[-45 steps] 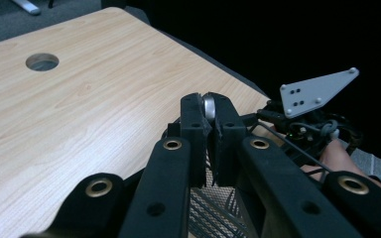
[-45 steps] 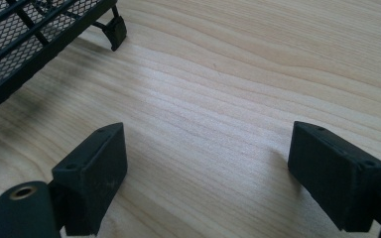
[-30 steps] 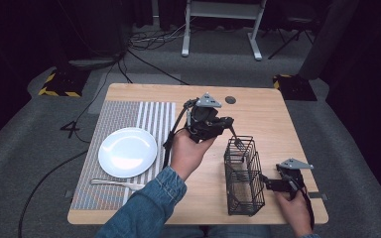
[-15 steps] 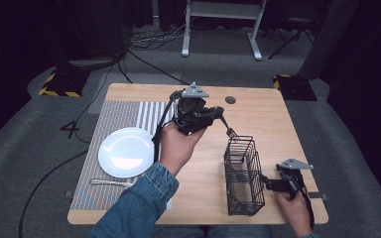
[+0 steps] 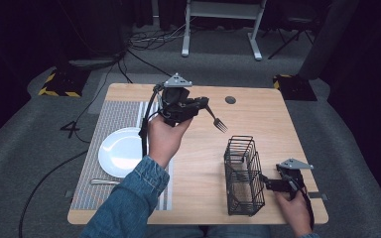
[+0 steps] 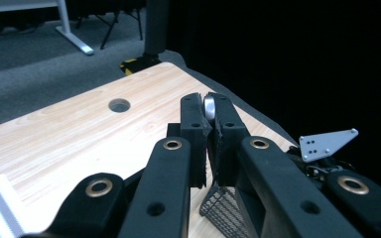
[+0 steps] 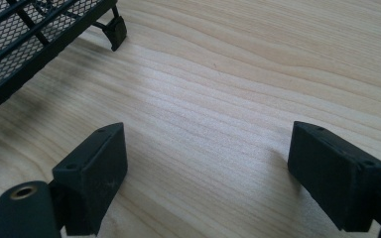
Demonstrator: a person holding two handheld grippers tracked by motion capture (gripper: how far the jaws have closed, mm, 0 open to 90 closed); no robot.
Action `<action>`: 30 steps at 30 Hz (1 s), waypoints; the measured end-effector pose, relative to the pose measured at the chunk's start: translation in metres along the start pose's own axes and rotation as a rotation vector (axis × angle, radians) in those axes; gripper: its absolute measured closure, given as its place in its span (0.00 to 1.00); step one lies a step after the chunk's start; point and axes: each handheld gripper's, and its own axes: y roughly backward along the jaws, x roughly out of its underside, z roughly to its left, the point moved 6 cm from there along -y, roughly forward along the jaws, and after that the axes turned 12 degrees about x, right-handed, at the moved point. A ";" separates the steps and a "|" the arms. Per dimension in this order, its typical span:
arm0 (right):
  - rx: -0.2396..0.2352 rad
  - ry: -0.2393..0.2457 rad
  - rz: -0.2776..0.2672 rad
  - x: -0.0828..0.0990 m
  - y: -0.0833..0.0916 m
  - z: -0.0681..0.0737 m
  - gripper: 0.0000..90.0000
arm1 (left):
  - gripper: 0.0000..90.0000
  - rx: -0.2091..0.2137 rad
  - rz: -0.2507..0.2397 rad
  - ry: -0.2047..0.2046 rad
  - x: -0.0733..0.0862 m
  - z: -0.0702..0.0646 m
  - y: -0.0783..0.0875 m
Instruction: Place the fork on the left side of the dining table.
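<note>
The left gripper (image 5: 202,105) had carried the fork (image 5: 215,119) up and away from the wire basket (image 5: 243,173), jaws clamped on its handle above the table (image 5: 258,114). The right gripper (image 5: 273,184) rested beside the basket, jaws spread, empty. Next probably came setting the fork by the plate (image 5: 121,151).

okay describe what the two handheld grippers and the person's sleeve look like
Both the left gripper and right gripper are black, each topped by a grey three-cornered plate and ending in two blocky black jaws with brass-coloured rivets. A black cable trails from the left one. The left sleeve is blue denim.
</note>
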 end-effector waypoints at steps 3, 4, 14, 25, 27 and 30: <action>0.000 -0.001 0.000 0.000 0.000 0.000 0.17 | 0.96 -0.024 -0.004 0.009 0.000 0.008 0.008; 0.000 -0.001 0.001 0.000 0.000 0.000 0.17 | 0.96 -0.033 -0.005 0.013 0.000 0.011 0.010; 0.000 -0.001 0.000 0.000 0.000 0.000 0.17 | 0.96 -0.130 -0.012 0.059 0.001 0.047 0.035; 0.000 -0.001 0.000 0.000 0.000 0.000 0.17 | 0.96 -0.231 -0.007 0.149 0.008 0.096 0.049; 0.000 0.000 0.000 0.000 0.000 0.000 0.17 | 0.96 -0.249 -0.008 0.163 0.008 0.105 0.053; 0.000 -0.001 0.000 0.000 0.000 0.000 0.17 | 0.96 -0.269 -0.020 0.189 0.009 0.118 0.058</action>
